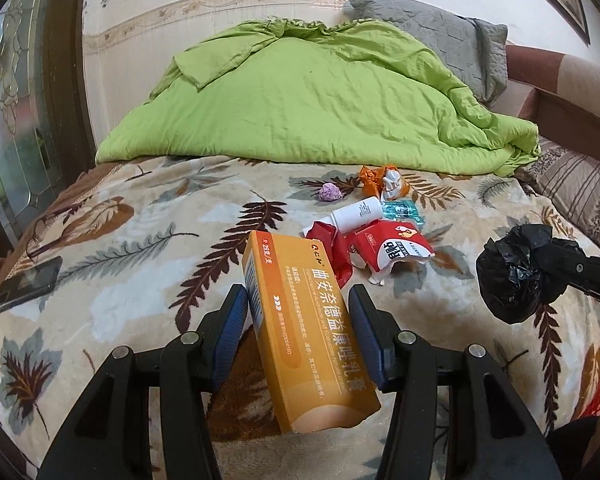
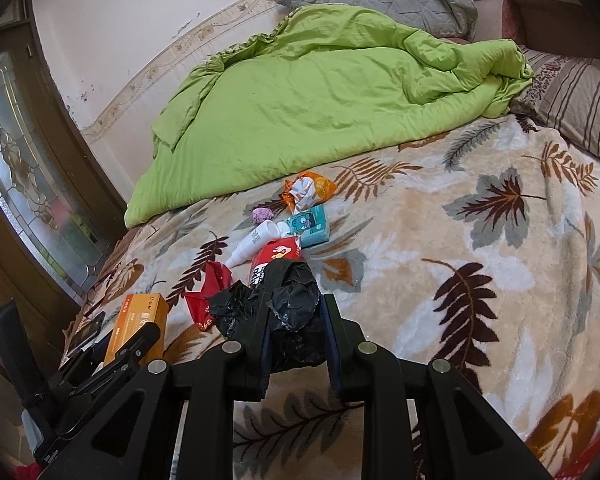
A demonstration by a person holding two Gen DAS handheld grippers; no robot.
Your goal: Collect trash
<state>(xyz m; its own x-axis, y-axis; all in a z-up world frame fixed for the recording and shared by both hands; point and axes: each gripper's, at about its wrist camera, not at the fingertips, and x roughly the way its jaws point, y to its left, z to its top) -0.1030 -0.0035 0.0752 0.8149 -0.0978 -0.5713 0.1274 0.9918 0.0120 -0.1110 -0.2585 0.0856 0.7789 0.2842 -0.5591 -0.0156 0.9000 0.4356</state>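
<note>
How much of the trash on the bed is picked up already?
Just starting. The left tongs grip an orange medicine box, and the right tongs hold a crumpled black plastic bag. Nothing visibly sits in the bag yet. Still on the leaf-print blanket: red wrappers, a white bottle, a teal tissue pack, an orange wrapper and a purple wad.

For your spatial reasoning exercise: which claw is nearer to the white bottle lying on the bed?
Probably the left claw, holding the orange box just short of the white bottle; the right claw, clamping the black bag, sits off to the side.
</note>
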